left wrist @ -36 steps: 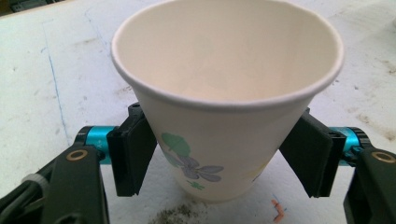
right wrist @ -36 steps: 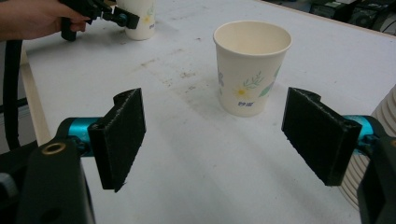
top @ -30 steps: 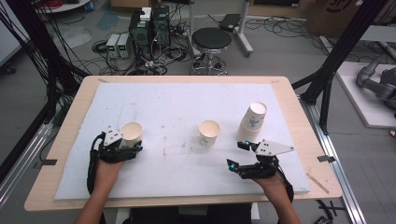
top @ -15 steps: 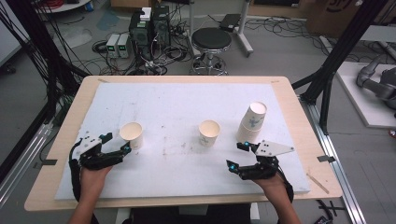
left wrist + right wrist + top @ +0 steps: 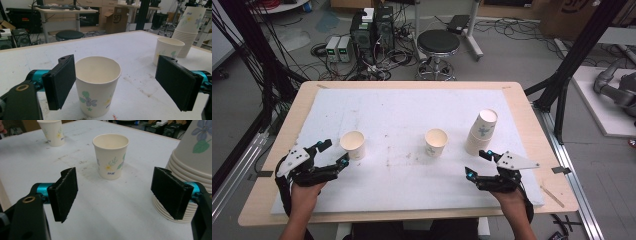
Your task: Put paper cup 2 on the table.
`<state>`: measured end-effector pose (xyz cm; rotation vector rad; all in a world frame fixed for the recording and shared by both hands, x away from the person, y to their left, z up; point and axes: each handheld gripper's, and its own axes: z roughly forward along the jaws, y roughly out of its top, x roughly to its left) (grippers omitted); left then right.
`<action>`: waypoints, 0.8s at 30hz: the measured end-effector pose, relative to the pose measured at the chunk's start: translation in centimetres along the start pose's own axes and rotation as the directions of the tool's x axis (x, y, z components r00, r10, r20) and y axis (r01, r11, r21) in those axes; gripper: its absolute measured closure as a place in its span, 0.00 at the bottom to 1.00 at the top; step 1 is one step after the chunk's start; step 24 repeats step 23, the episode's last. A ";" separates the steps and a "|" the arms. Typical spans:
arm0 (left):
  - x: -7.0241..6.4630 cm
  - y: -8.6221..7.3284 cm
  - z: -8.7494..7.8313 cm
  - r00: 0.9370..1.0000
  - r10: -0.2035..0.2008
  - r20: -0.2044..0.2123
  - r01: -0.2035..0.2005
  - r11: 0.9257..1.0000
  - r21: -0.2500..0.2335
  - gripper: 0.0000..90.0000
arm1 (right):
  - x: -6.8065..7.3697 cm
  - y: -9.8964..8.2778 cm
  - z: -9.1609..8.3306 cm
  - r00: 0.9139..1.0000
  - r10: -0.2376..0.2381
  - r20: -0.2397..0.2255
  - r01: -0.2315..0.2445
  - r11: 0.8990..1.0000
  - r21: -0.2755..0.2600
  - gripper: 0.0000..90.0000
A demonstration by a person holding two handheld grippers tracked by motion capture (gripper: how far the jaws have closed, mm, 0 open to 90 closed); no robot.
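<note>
1. Two paper cups upright on the white-covered table (image 5: 412, 105), high view: left cup (image 5: 352, 144), middle cup (image 5: 436, 142); cup stack (image 5: 481, 132) at right. Left claw (image 5: 334, 153) just beside the left cup, right claw (image 5: 475, 164) near the stack.
2. Left claw view: jaws have just been opening, wide apart, pads off the left cup (image 5: 97, 85) between them.
3. Right claw view: jaws wide, empty; middle cup (image 5: 111, 155) ahead, cup stack (image 5: 190, 170) behind the right-hand jaw.

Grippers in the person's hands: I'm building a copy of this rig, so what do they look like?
Both the left gripper and the right gripper have black bodies with a grey three-cornered plate on top, dotted with small holes. The jaws are flat black rectangular pads on turquoise metal mounts, and a brass-coloured ring sits in the black frame. The forearms are bare, with black straps or cables at the wrists.
</note>
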<state>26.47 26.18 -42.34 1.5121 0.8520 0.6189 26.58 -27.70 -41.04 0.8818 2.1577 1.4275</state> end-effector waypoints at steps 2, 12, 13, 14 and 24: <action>0.0 -0.2 -0.1 1.000 0.000 0.004 0.000 1.000 0.009 0.19 | 0.0 0.1 0.0 1.000 -0.003 0.007 0.003 1.000 0.001 0.25; -0.2 -0.4 0.0 1.000 0.005 0.005 -0.005 1.000 0.021 0.19 | 0.1 0.1 0.1 1.000 -0.006 0.016 0.006 1.000 -0.003 0.25; -0.2 -0.4 0.0 1.000 0.003 0.006 -0.003 1.000 0.021 0.19 | 0.0 0.1 0.1 1.000 -0.005 0.019 0.005 1.000 -0.007 0.25; -0.2 -0.5 0.1 1.000 0.005 0.005 -0.005 1.000 0.023 0.19 | 0.0 0.1 0.0 1.000 -0.007 0.017 0.007 1.000 -0.007 0.25; -0.5 -0.6 0.4 1.000 0.013 0.009 -0.014 0.999 0.034 0.20 | -0.2 0.1 -0.4 1.000 -0.001 0.024 0.002 1.000 -0.017 0.25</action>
